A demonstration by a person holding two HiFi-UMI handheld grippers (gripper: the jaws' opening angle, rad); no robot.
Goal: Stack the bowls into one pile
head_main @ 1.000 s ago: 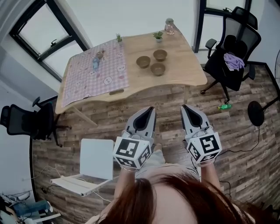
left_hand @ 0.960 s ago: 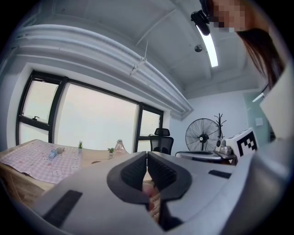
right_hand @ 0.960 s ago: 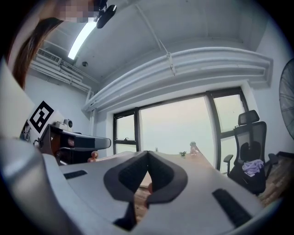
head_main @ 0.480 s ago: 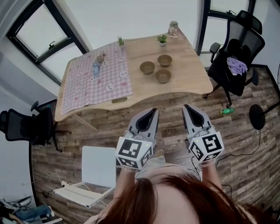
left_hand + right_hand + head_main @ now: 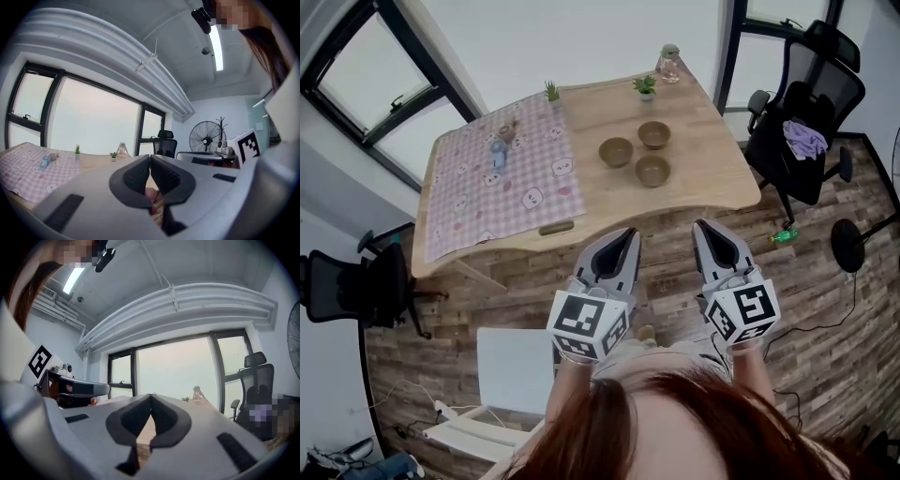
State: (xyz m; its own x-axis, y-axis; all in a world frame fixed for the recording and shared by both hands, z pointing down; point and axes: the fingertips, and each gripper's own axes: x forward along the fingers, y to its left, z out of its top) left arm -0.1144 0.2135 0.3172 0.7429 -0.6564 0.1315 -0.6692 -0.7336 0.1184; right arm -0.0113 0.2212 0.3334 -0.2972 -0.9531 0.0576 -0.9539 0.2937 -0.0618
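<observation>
Though three round brown bowls [image 5: 616,151] sit unstacked on the pale wooden table [image 5: 703,155], your left gripper [image 5: 623,234] and right gripper [image 5: 701,228] hover before it, jaws pressed together.

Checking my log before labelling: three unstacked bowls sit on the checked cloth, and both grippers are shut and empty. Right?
One slip: the head view shows the bowls on the bare wood of the table, beside the checked cloth, not on it. They are unstacked, and the left gripper and right gripper are shut and empty.
</observation>
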